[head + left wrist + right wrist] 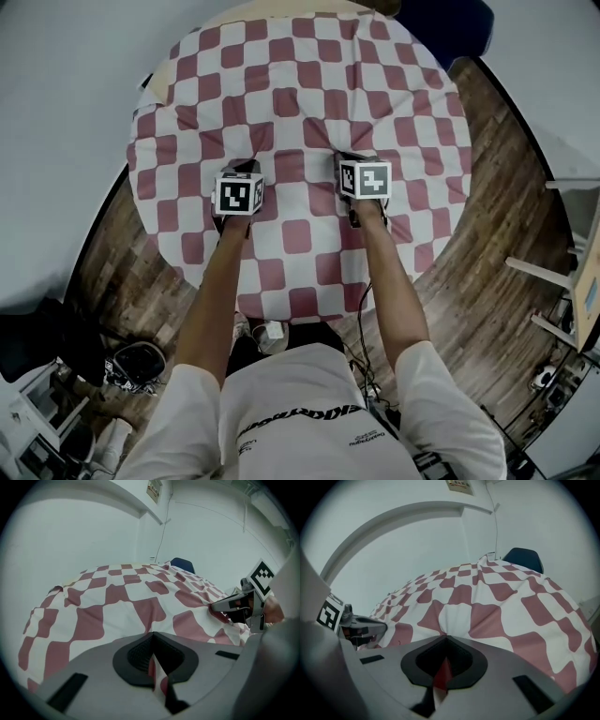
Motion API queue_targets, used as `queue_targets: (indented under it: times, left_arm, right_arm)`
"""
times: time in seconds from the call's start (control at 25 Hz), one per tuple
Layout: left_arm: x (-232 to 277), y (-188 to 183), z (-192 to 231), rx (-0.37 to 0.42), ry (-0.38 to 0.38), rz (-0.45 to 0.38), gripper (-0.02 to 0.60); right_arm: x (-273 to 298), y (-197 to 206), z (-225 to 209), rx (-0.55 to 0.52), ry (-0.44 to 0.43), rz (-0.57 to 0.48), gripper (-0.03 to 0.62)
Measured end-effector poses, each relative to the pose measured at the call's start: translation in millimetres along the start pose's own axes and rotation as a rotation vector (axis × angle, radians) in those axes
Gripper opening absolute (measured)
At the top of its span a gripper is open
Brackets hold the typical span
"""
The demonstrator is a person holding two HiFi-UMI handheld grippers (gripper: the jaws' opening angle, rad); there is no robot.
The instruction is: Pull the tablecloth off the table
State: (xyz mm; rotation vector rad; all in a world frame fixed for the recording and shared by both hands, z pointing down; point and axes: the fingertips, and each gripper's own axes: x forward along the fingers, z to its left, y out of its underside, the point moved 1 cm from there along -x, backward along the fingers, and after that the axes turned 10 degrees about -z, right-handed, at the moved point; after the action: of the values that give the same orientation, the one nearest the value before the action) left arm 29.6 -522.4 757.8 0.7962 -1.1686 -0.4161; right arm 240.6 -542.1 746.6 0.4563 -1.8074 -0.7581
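A red-and-white checked tablecloth (pixel 300 103) covers a round table. My left gripper (pixel 246 167) sits on the cloth near its front, shut on a pinched fold of tablecloth (pixel 157 674) that shows between its jaws. My right gripper (pixel 345 159) sits beside it, to the right, shut on another pinched fold of the cloth (pixel 441 674). Creases fan out from each pinch (pixel 445 632). In the left gripper view the right gripper (pixel 225 605) shows at the right edge; in the right gripper view the left gripper (pixel 377 626) shows at the left.
A dark blue chair (pixel 182 565) stands behind the table, by the white wall. The wooden floor (pixel 487 281) surrounds the table. Cables and a black bag (pixel 131 361) lie on the floor at the lower left. White furniture (pixel 572 272) stands at the right edge.
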Motion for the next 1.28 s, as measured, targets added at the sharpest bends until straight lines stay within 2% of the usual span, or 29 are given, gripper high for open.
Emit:
queue_targets:
  times: [0.12,0.28,0.48,0.72,1.28]
  left_arm:
    - [-10.1,-5.4,-3.6,-0.021,0.012,-0.023,0.015]
    - [-21.1,-8.1,-8.2,-0.017,0.020,-0.050,0.015]
    - [-41.2,-5.8,-9.1,-0.017,0.034,-0.084,0.015]
    - [-70.0,-4.9,-20.7,-0.024,0.050,-0.102,0.015]
    - [-147.4,-9.6,-46.2,0.045,0.086,-0.148,0.015]
  right_arm:
    - [-11.1,-1.3,1.4,0.044,-0.006,-0.018,0.034]
    - [-24.1,-0.9,5.4,0.011,0.024,-0.033,0.034]
    - [-42.3,8.2,16.9,0.089,0.024,-0.067,0.034]
    - [-73.0,17.4,28.2,0.079,0.047,-0.079,0.034]
    - [-148.8,25.4,64.6,0.130,0.029,-0.161,0.034]
